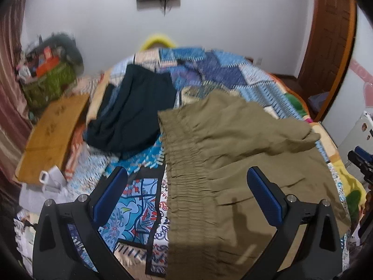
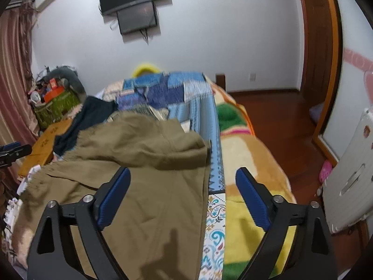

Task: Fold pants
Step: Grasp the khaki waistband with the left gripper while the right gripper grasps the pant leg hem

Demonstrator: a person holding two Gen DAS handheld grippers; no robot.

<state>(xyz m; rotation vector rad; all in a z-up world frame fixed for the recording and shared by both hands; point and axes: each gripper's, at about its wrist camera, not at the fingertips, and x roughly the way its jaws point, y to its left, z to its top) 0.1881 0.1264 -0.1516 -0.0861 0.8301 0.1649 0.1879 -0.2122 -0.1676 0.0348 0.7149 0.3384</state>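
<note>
Already the olive-green pants (image 1: 244, 154) lie spread across the bed's patchwork quilt (image 1: 209, 70), with one layer doubled over onto the rest, so a first fold looks made, though that is a judgement from how the cloth lies. The gathered elastic waistband (image 1: 184, 175) runs toward the left wrist camera along the pants' left edge, and the folded-over flap ends in a loose, slightly curled corner (image 2: 193, 149) toward the right side of the bed. Laying them flat on the quilt gives the cloth something to be smoothed and creased against, which is probably why they sit in the middle of the bed and not at its edge.

Beside them, farther back and to the left, a dark garment (image 1: 135, 114) lies crumpled, apart from the fold in hand. A wooden board (image 1: 53, 135) rests at the left side of the bed.

The left gripper (image 1: 186, 186) hangs over the waistband, fingers spread wide and holding nothing. The right gripper (image 2: 183, 186) hovers above the pants' right edge, where olive cloth meets the quilt's blue border (image 2: 215, 163); its fingers are likewise released and empty. Both point forward down the length of the bed, roughly level and side by side, a stance that would suit either pressing the fold flat or reaching for the next edge.
</note>
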